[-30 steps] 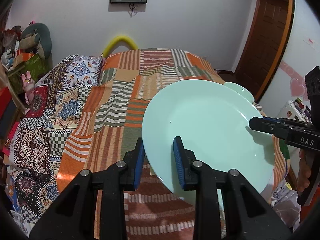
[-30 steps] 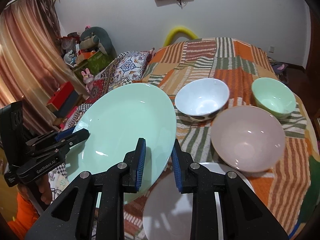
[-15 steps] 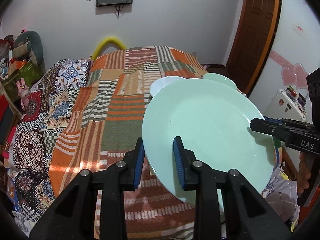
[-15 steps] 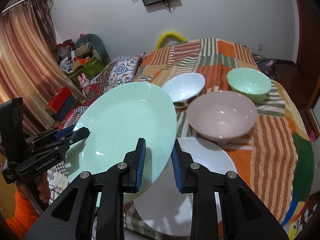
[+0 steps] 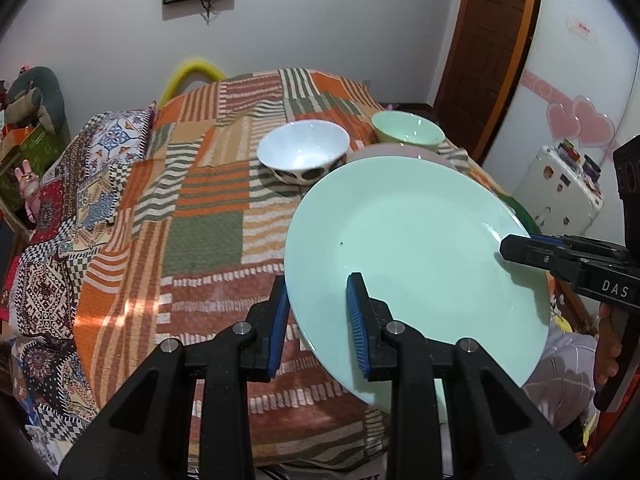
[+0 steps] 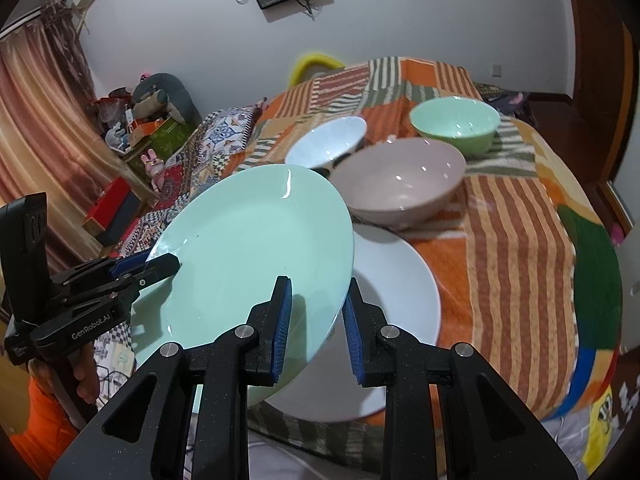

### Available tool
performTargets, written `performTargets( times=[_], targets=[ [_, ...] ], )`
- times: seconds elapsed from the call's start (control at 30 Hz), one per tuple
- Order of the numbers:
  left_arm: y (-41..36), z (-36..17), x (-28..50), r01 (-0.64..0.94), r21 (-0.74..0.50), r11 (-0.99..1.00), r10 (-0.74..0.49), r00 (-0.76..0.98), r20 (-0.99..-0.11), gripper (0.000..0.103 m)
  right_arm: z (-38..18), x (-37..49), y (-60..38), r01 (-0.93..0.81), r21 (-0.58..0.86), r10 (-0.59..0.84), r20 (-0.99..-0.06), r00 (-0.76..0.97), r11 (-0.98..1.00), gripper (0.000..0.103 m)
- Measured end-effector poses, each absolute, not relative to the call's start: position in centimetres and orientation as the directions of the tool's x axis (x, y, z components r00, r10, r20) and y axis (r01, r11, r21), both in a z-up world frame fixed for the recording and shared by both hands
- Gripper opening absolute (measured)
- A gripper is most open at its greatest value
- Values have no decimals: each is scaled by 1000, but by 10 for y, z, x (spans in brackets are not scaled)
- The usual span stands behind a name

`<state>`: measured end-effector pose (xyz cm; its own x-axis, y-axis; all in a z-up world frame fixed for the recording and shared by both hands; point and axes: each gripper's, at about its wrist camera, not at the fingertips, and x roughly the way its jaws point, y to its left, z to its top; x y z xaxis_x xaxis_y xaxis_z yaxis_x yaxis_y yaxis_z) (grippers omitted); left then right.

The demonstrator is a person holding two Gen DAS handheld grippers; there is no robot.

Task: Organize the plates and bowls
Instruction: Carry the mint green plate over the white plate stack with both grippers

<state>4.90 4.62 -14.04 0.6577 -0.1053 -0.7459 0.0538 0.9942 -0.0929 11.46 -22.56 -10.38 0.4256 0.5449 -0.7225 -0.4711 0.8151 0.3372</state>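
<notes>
Over a patchwork bedspread [image 5: 208, 240], a mint plate [image 5: 416, 248] is held tilted, its opposite rims clamped by the narrowly closed left gripper [image 5: 318, 314] and right gripper [image 6: 316, 314], partly hiding the white plate [image 6: 400, 280] and beige bowl [image 6: 400, 180] beneath.
</notes>
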Motion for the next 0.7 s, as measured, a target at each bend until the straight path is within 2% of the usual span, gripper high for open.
performTargets(
  times=[0.7],
  targets=[
    [18,-191,72,90,-96,991,-129,523,-842,29,-146,110,-252,-391,371,512,-778,365,843,24]
  ],
)
